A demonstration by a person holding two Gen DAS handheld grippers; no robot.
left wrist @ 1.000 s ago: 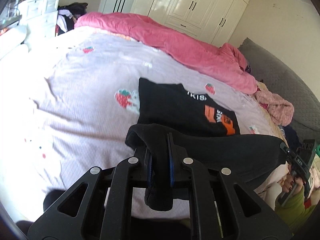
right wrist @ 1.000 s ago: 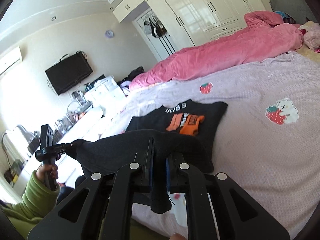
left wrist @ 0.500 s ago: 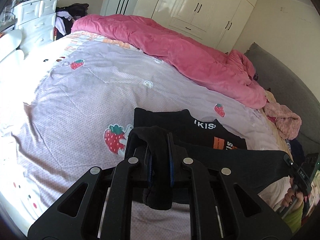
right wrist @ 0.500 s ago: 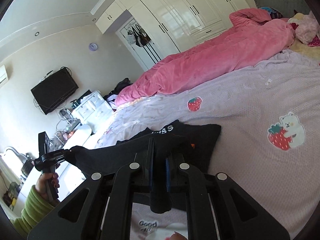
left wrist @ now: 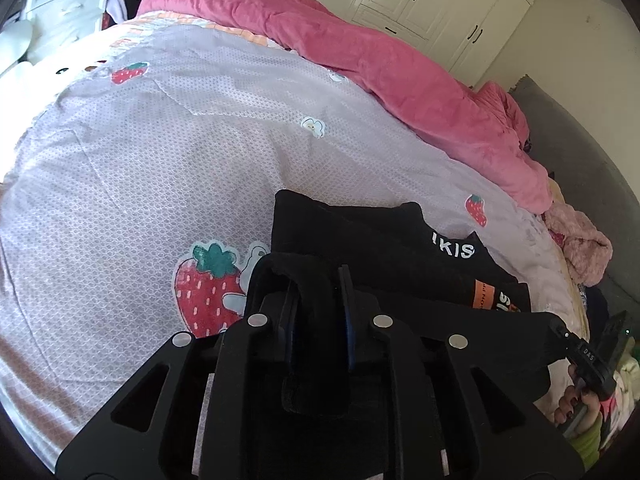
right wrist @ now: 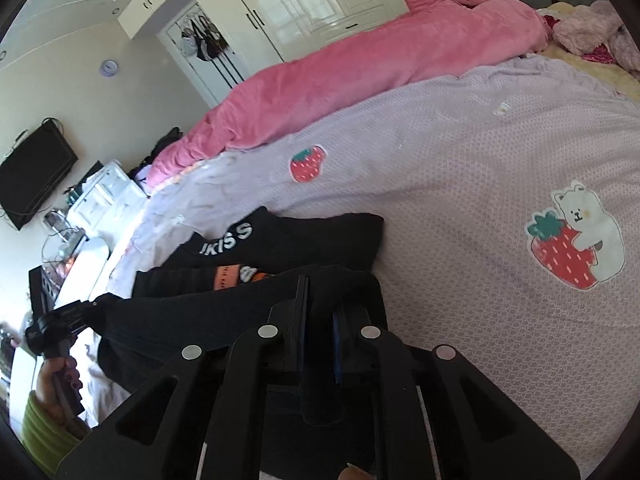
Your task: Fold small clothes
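A small black garment (left wrist: 384, 248) with white letters and an orange print lies on the lilac bedsheet (left wrist: 160, 160); it also shows in the right wrist view (right wrist: 304, 236). Its near edge is lifted and stretched between both grippers, over the printed part. My left gripper (left wrist: 320, 280) is shut on one corner of that edge. My right gripper (right wrist: 320, 300) is shut on the other corner. Each gripper shows in the other's view, the right one (left wrist: 580, 348) and the left one (right wrist: 64, 316), held by a hand in a green sleeve.
A pink quilt (left wrist: 400, 64) lies bunched along the far side of the bed, in front of white wardrobes (right wrist: 304, 4). A pale pink fluffy item (left wrist: 580, 240) sits near a grey headboard (left wrist: 592, 152). White drawers (left wrist: 64, 4) and a wall TV (right wrist: 32, 168) stand beyond the bed's edge.
Both grippers have carried the garment's lifted edge forward and lower over the garment, so it now covers more of the orange print. Both stayed shut.
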